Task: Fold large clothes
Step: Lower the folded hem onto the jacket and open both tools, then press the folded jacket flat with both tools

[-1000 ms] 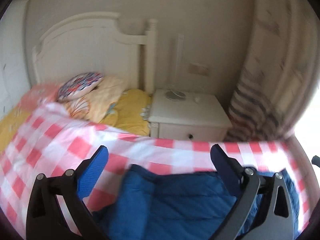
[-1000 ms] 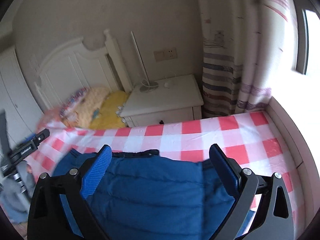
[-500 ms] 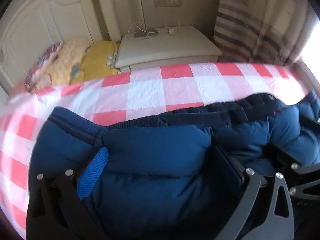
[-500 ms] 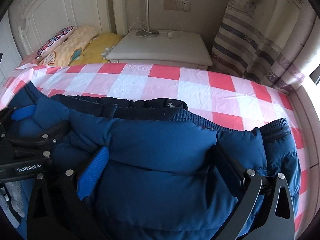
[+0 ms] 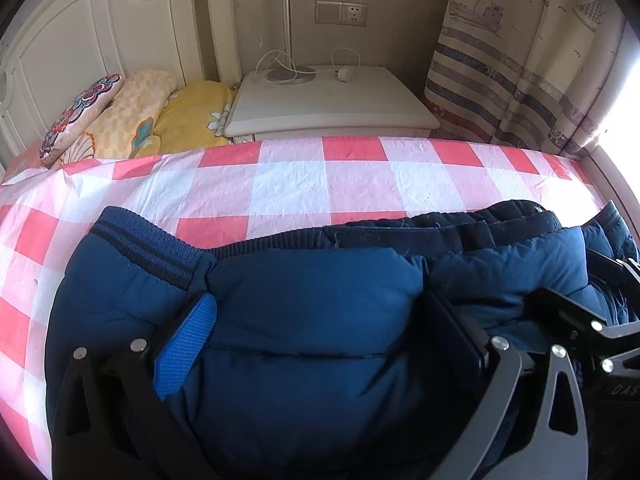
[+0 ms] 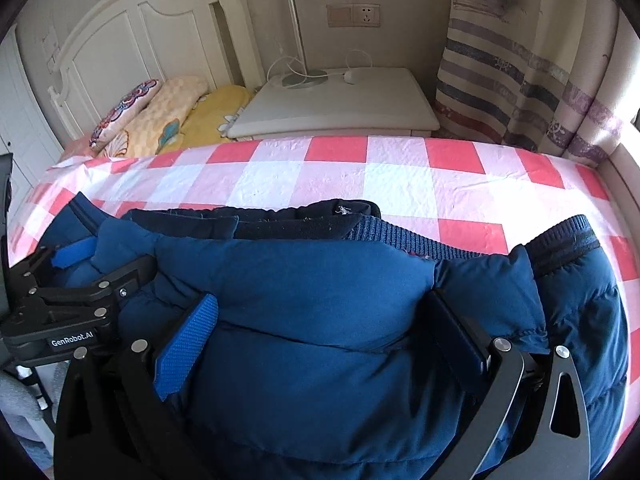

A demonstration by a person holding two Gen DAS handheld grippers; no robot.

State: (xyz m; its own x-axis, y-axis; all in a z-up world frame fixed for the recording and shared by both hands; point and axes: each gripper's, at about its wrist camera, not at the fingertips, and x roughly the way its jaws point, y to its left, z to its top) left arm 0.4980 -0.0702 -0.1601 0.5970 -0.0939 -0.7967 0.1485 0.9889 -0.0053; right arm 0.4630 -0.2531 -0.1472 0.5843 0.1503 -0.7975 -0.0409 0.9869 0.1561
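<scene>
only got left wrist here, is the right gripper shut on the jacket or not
Observer: No. The right gripper has its fingers spread wide, and a puffy fold of the blue jacket bulges between them.
Operator: where does the jacket end on that side
Observer: A dark ribbed band lies flat on the checked cloth, and more cloth shows beyond the jacket's right edge.
</scene>
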